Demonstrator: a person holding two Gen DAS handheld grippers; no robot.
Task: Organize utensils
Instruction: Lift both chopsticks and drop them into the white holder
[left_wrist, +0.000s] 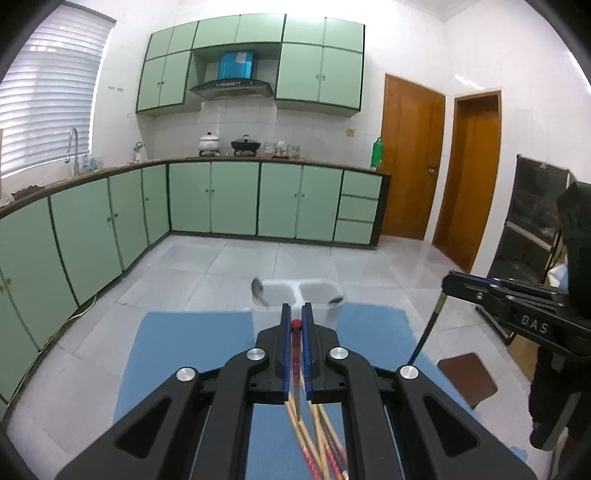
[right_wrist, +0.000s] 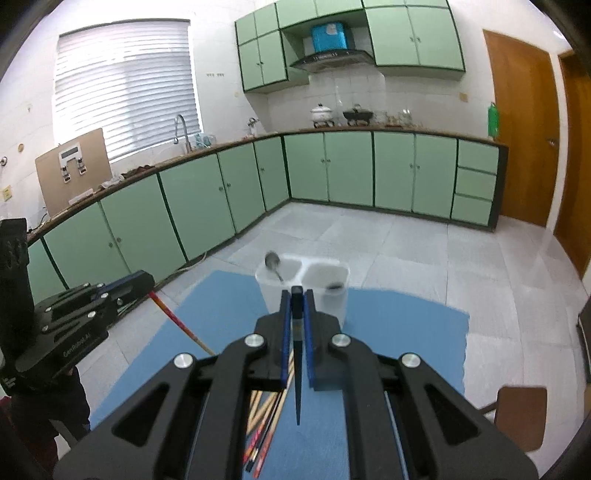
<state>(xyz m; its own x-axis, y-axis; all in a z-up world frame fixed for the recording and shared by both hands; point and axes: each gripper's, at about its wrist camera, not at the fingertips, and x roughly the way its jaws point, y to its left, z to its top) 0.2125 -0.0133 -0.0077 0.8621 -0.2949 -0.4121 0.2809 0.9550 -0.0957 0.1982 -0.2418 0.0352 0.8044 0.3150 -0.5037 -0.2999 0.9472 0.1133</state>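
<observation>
Left tool (left_wrist: 296, 318): clenched on a red chopstick (left_wrist: 296, 354), red knob end showing at the fingertips, tapered end hanging below the jaws. Seen from the right wrist view at far left (right_wrist: 142, 279), same stick slanting down toward the mat.

Loose chopsticks (left_wrist: 317, 439): bundle of wooden and red-black sticks lying crossed on the blue mat (left_wrist: 192, 354) beneath the tools, near its front edge; also visible under the right tool (right_wrist: 264, 424).

White holder (left_wrist: 295, 299): two compartments side by side, standing upright on the far edge of the mat, ahead of both tools and apart from them. Spoon (left_wrist: 257, 287) leaning in the left compartment, bowl up above the rim. Dark utensil end (left_wrist: 337, 300) at the rim of the right compartment; kind not discernible.

Right tool (right_wrist: 296, 300): clenched on a dark blue chopstick (right_wrist: 297, 380), blunt end at the fingertips, point hanging down over the mat. Seen from the left wrist view at far right (left_wrist: 448, 280), stick angled down toward the mat's right edge.

Mat lying on a worktop (right_wrist: 491, 288) of pale tiled look.
</observation>
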